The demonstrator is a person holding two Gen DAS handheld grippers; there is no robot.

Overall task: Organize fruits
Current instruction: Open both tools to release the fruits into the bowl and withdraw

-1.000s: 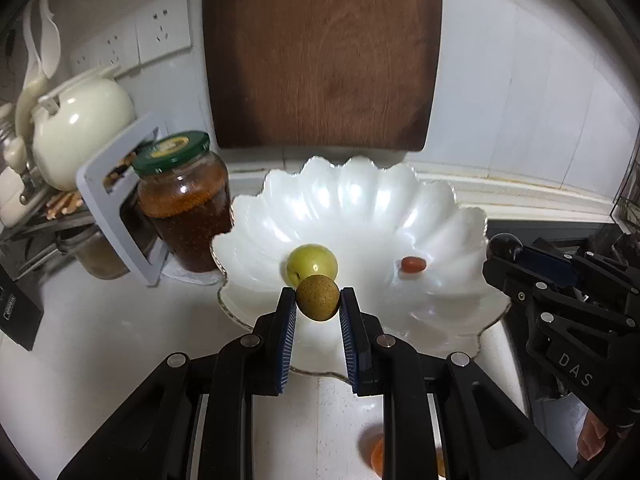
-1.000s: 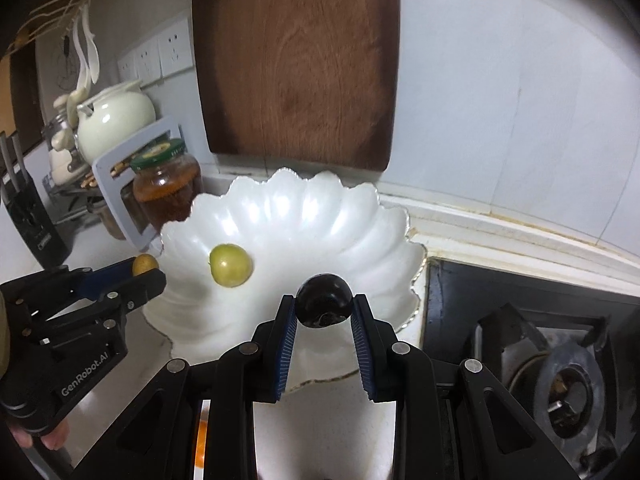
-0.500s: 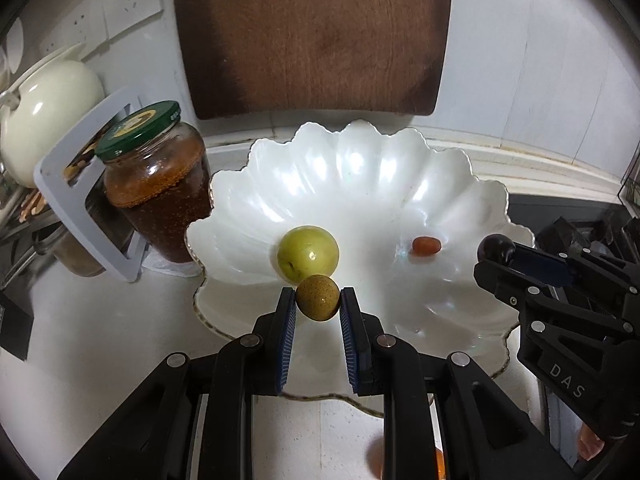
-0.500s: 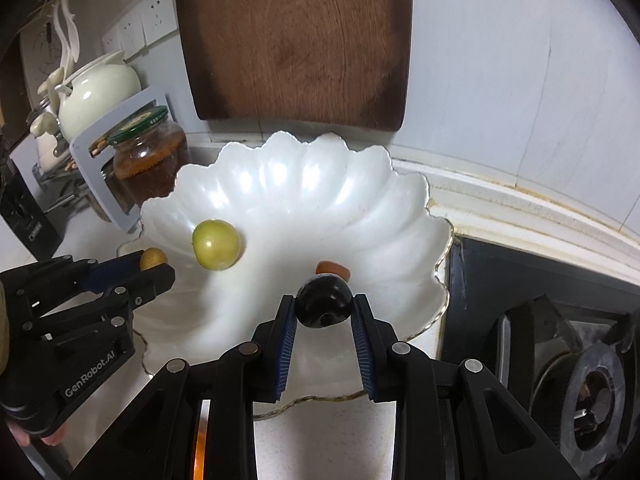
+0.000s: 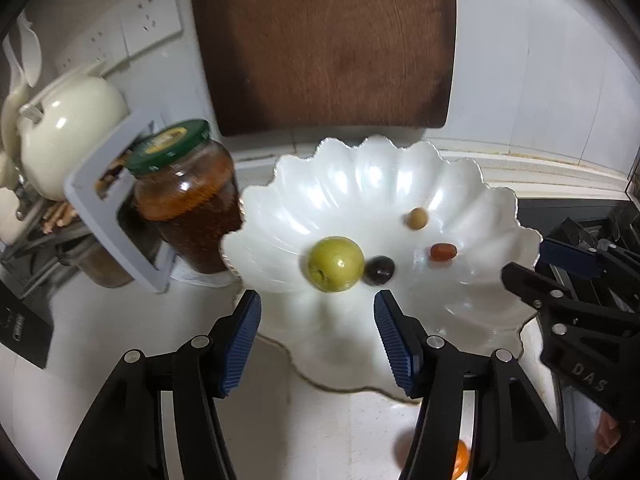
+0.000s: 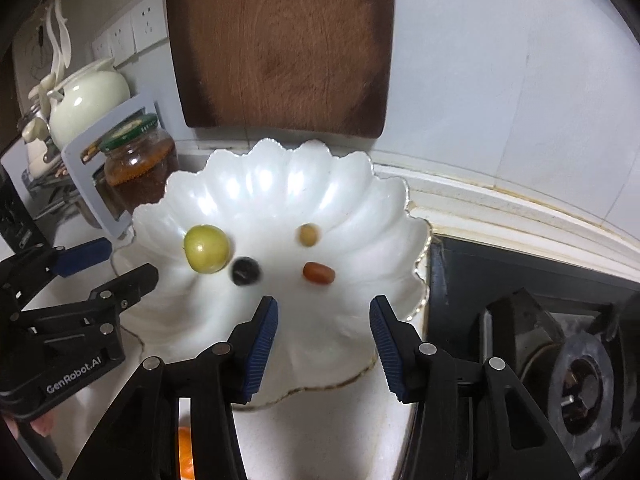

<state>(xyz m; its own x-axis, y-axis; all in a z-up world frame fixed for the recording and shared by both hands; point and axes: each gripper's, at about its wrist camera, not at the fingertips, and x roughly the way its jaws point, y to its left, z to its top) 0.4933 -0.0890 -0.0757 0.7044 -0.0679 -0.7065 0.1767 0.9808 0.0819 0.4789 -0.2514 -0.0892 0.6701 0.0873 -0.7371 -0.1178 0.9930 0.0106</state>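
resting in the white scalloped bowl [image 5: 496, 208] on the worktop [image 5: 100, 344] are a green fruit [image 5: 335, 264], a dark fruit [image 5: 379, 270] just beside it, a small tan fruit [image 5: 418, 218] and a red one [image 5: 443, 251]. left tongs [image 5: 318, 340] and right tongs [image 6: 323, 340] have just been opening; both are spread, nothing between their pads.

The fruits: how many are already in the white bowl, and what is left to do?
Four fruits lie in the bowl: the green fruit, dark fruit, tan fruit and red fruit. Nothing is in hand: the left gripper and right gripper have just been opening and are empty. An orange fruit waits on the counter below the bowl.
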